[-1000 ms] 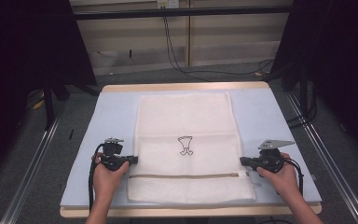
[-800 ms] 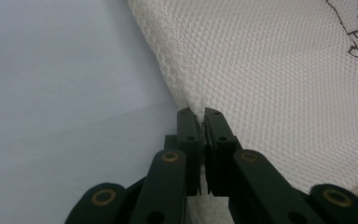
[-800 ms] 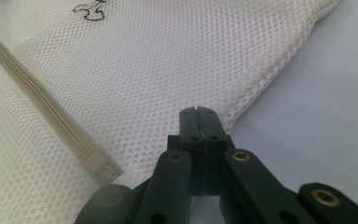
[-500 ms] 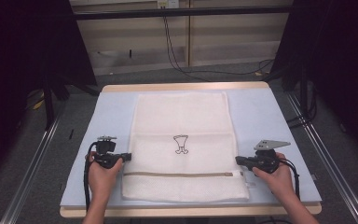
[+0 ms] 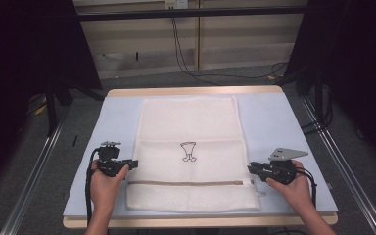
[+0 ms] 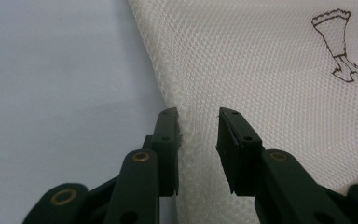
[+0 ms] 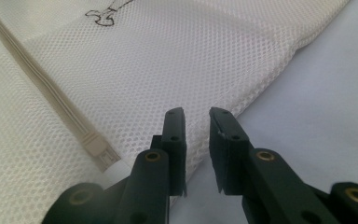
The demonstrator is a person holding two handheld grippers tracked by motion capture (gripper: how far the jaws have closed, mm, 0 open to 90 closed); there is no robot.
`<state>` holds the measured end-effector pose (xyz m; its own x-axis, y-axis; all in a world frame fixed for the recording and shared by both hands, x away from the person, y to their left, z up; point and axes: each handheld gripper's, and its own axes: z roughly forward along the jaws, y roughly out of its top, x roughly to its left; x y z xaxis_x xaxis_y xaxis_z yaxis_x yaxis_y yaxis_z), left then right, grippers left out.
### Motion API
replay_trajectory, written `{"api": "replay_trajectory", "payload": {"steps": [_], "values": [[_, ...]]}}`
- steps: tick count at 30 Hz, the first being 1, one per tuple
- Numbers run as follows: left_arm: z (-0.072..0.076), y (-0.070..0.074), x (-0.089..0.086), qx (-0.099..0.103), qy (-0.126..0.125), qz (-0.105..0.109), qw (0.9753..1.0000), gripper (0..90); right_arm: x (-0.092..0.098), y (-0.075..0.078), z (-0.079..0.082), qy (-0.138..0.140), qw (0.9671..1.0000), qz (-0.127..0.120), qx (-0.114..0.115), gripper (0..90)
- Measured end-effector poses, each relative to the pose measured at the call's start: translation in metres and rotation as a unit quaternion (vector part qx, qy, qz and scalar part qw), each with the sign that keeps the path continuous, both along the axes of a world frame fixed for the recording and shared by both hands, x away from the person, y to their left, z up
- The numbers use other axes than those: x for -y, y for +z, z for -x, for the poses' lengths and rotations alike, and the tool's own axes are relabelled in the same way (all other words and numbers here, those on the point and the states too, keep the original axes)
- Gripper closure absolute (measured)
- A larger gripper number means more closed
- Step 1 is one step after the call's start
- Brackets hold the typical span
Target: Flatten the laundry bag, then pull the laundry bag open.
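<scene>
A white mesh laundry bag [image 5: 188, 122] lies flat on a pale blue mat [image 5: 117, 122]. It carries a small black drawing [image 5: 188, 151] and a beige zipper [image 5: 191, 183] across its near part. My left gripper [image 5: 135, 163] sits at the bag's left edge, just above the zipper line. In the left gripper view its jaws [image 6: 198, 119] stand a little apart over the mesh edge [image 6: 261, 70]. My right gripper [image 5: 249, 168] sits at the bag's right edge by the zipper's end. Its jaws [image 7: 196, 116] are slightly apart at the mesh border [image 7: 144, 60], with the zipper end [image 7: 100, 151] just to their left.
The mat covers a wooden table whose far edge [image 5: 196, 90] shows. Bare mat lies on both sides of the bag [image 6: 51, 70] [image 7: 326, 84]. Metal rails [image 5: 34, 181] [image 5: 342, 161] run along the floor on each side. Cables [image 5: 186, 54] hang at the back.
Both hands and the bag's near part shifted a little to the left over the first half second. Since then hardly anything has moved.
</scene>
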<state>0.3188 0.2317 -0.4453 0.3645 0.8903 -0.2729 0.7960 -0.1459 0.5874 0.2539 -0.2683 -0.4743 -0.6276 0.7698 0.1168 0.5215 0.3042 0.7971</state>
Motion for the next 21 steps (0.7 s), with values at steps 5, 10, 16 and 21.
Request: {"api": "replay_trajectory", "payload": {"steps": [5, 10, 16, 21], "values": [[0.003, 0.007, 0.005, -0.004, -0.018, 0.025, 0.9995, 63.8, 0.005, 0.006, 0.004, 0.001, 0.9999, -0.012, 0.012, 89.5], [0.004, 0.007, 0.018, -0.021, -0.039, 0.035, 0.9984, 59.3, 0.004, 0.009, 0.008, 0.015, 0.9997, -0.011, 0.015, 90.0], [0.007, 0.010, 0.032, -0.021, -0.058, 0.047, 0.9970, 55.1, 0.003, 0.009, 0.009, 0.018, 0.9996, -0.013, 0.018, 90.0], [0.009, 0.012, 0.046, -0.027, -0.077, 0.063, 0.9947, 52.6, 0.003, 0.008, 0.010, 0.024, 0.9994, -0.009, 0.021, 90.0]]}}
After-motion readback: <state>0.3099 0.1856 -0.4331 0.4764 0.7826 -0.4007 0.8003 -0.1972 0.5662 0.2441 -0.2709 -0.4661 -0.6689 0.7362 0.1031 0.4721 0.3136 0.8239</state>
